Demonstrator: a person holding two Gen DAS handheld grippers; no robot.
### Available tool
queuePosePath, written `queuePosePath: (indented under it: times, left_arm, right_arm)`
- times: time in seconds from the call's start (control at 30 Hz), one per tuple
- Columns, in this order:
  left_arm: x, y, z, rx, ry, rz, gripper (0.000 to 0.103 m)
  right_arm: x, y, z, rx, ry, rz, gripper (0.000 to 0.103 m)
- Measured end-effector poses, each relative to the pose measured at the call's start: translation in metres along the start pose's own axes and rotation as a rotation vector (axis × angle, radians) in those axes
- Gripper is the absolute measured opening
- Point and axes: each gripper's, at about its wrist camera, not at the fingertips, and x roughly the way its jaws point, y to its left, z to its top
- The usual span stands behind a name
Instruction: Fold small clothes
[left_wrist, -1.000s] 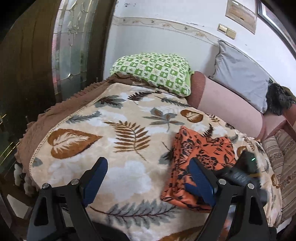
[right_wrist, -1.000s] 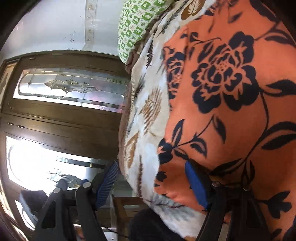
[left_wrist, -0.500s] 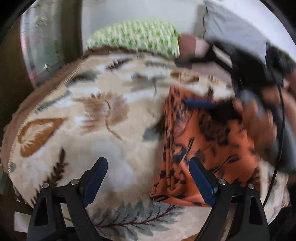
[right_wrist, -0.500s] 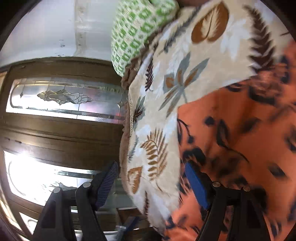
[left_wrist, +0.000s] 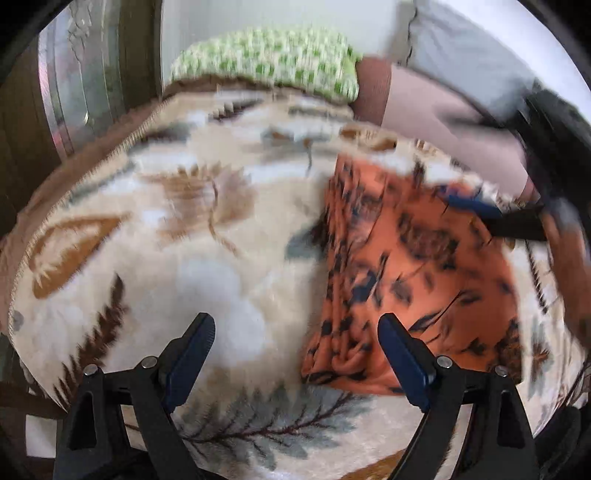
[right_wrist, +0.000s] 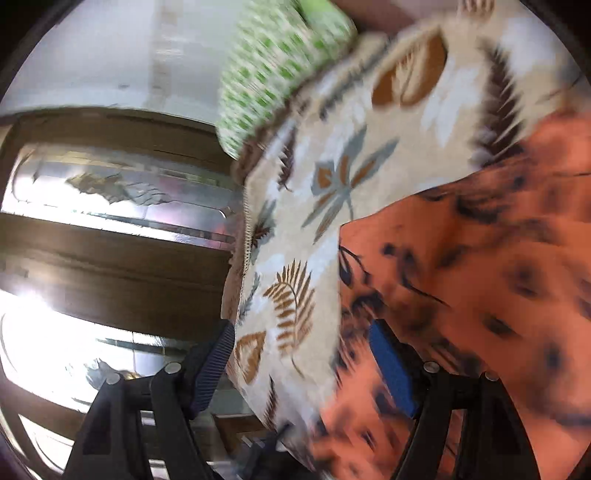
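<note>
Orange floral garment (left_wrist: 402, 266) on leaf-print blanket (left_wrist: 207, 236); green pillow (left_wrist: 269, 59) behind.

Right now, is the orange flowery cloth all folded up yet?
Partly. The orange cloth lies in a rough rectangle on the leaf blanket, so some folding looks done. Both grippers, left and right, are open and holding nothing. Left: maybe another fold; the blur hides detail.
</note>
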Motion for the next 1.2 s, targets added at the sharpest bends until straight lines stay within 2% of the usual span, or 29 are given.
queuePosePath:
  times: [0.1,0.2,0.23,0.27,0.33,0.4,0.47,0.5,0.57,0.6,0.63,0.67,0.7,0.73,0.8,0.87,0.9,0.93,1.07,1.13,1.2]
  left_arm:
    - [-0.013,-0.008,0.017,0.014,-0.063,-0.027,0.09]
    - [-0.003,-0.028,0.036,0.066,-0.074,-0.049,0.09]
    - [0.005,-0.038,0.043,0.091,-0.075,-0.073,0.09]
    - [0.013,-0.047,0.048,0.113,-0.07,-0.067,0.09]
    - [0.026,-0.061,0.053,0.167,-0.057,-0.058,0.09]
    - [0.044,-0.068,0.053,0.201,-0.028,-0.005,0.09]
    - [0.066,-0.07,0.049,0.23,0.025,0.056,0.09]
    - [0.077,-0.067,0.046,0.235,0.06,0.086,0.091]
    - [0.088,-0.054,0.04,0.147,0.088,0.035,0.092]
    - [0.09,-0.048,0.039,0.104,0.103,0.013,0.092]
    - [0.09,-0.045,0.039,0.084,0.109,0.003,0.092]
    - [0.09,-0.044,0.039,0.078,0.111,0.002,0.092]
    - [0.089,-0.045,0.038,0.086,0.109,0.005,0.092]
    - [0.088,-0.047,0.038,0.099,0.104,0.012,0.092]
    - [0.087,-0.049,0.037,0.103,0.105,0.014,0.092]
    - [0.089,-0.049,0.037,0.089,0.12,0.001,0.092]
    - [0.09,-0.05,0.038,0.094,0.115,0.006,0.092]
    - [0.089,-0.049,0.037,0.097,0.111,0.01,0.092]
    - [0.09,-0.046,0.037,0.086,0.12,-0.001,0.092]
    - [0.091,-0.046,0.037,0.084,0.125,-0.007,0.092]
    - [0.091,-0.047,0.037,0.09,0.121,-0.005,0.092]
  right_arm:
    - [-0.069,-0.031,-0.036,0.029,-0.114,-0.055,0.078]
    - [-0.104,-0.082,-0.069,0.134,-0.153,-0.114,0.08]
    - [-0.106,-0.098,-0.077,0.18,-0.145,-0.123,0.08]
    - [-0.106,-0.114,-0.085,0.232,-0.132,-0.112,0.081]
    - [-0.1,-0.128,-0.095,0.263,-0.112,-0.058,0.081]
    - [-0.093,-0.125,-0.098,0.241,-0.093,-0.029,0.081]
    - [-0.085,-0.126,-0.099,0.241,-0.086,-0.042,0.081]
    - [-0.077,-0.128,-0.099,0.248,-0.068,-0.041,0.081]
    - [-0.058,-0.129,-0.101,0.247,-0.038,-0.047,0.081]
    - [-0.053,-0.124,-0.1,0.211,-0.039,-0.068,0.078]
    - [-0.048,-0.116,-0.101,0.182,-0.043,-0.071,0.061]
    - [-0.047,-0.109,-0.101,0.158,-0.044,-0.107,0.054]
    - [-0.048,-0.102,-0.102,0.138,-0.053,-0.13,0.042]
    - [-0.05,-0.097,-0.104,0.123,-0.06,-0.14,0.038]
    - [-0.051,-0.092,-0.108,0.11,-0.075,-0.18,0.036]
    - [-0.043,-0.114,-0.112,0.175,-0.041,-0.225,0.039]
    - [-0.044,-0.123,-0.113,0.227,-0.047,-0.18,0.041]
    - [-0.048,-0.119,-0.112,0.224,-0.048,-0.162,0.049]
    - [-0.074,-0.093,-0.1,0.122,-0.1,-0.184,0.062]
    - [-0.082,-0.091,-0.083,0.129,-0.158,-0.184,0.078]
    - [-0.078,-0.098,-0.063,0.144,-0.16,-0.184,0.079]
